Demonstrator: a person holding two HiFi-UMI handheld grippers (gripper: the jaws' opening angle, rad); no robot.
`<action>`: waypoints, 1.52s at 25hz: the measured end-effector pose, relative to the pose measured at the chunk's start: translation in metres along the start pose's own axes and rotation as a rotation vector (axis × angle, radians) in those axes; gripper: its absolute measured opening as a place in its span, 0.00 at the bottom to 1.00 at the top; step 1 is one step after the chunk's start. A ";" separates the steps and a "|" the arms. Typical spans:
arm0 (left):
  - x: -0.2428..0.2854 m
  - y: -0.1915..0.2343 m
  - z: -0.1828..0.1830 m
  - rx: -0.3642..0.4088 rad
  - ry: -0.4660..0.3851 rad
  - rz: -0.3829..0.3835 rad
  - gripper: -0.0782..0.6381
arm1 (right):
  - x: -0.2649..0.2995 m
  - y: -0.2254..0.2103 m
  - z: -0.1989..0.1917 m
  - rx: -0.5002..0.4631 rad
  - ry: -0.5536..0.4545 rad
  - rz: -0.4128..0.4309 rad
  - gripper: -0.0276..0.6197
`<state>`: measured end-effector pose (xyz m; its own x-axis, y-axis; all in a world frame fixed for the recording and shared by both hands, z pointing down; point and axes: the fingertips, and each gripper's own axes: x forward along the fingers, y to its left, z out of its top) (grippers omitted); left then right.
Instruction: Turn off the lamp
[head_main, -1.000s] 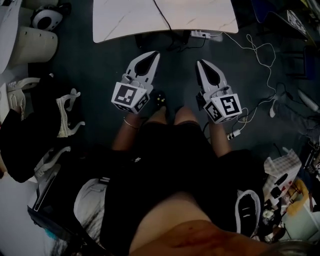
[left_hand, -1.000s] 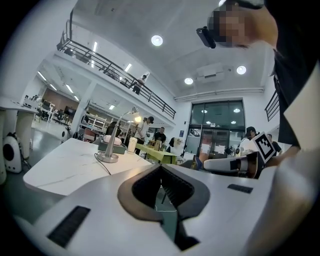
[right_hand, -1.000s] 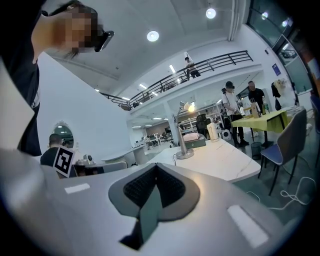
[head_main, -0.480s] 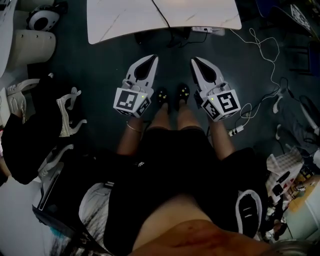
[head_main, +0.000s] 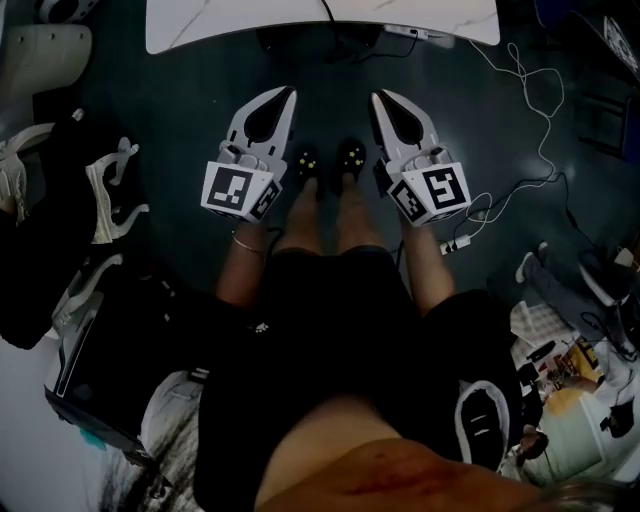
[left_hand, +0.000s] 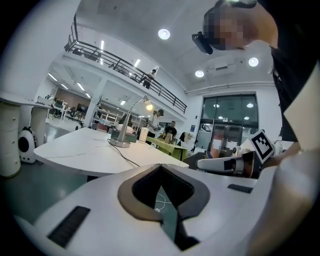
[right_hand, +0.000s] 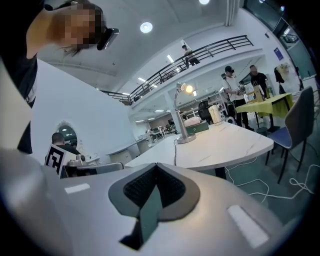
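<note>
The left gripper (head_main: 287, 93) and right gripper (head_main: 377, 97) are white, each with a black-and-white square-patterned marker cube (head_main: 238, 190). Ahead of them are a white, faintly grey-veined table (head_main: 220, 25) and a silver lamp (right_hand: 186, 139) glowing yellow.

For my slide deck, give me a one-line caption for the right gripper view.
Shut white right gripper faces a lit silver gooseneck desk lamp on a white marbled table.

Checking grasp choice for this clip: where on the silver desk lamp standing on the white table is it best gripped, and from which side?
The silver desk lamp's slim upright stem, just above its round base. Approach level from the white table's near edge, jaws either side: the stem is narrow and vertical, the base likely too wide and flat.
</note>
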<state>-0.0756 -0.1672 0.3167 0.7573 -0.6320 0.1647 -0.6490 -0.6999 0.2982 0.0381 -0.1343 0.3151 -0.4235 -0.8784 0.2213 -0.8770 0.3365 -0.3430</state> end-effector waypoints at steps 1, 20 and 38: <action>0.002 0.002 -0.004 0.001 0.002 0.006 0.12 | 0.003 -0.003 -0.002 0.001 -0.002 -0.002 0.04; 0.025 0.053 -0.067 0.027 0.078 0.152 0.12 | 0.057 -0.041 -0.047 -0.016 0.039 0.017 0.07; 0.056 0.071 -0.090 0.020 0.008 0.209 0.12 | 0.106 -0.070 -0.083 -0.070 0.046 0.000 0.21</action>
<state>-0.0723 -0.2222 0.4317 0.6066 -0.7614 0.2288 -0.7932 -0.5604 0.2381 0.0361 -0.2226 0.4381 -0.4319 -0.8624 0.2640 -0.8901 0.3605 -0.2788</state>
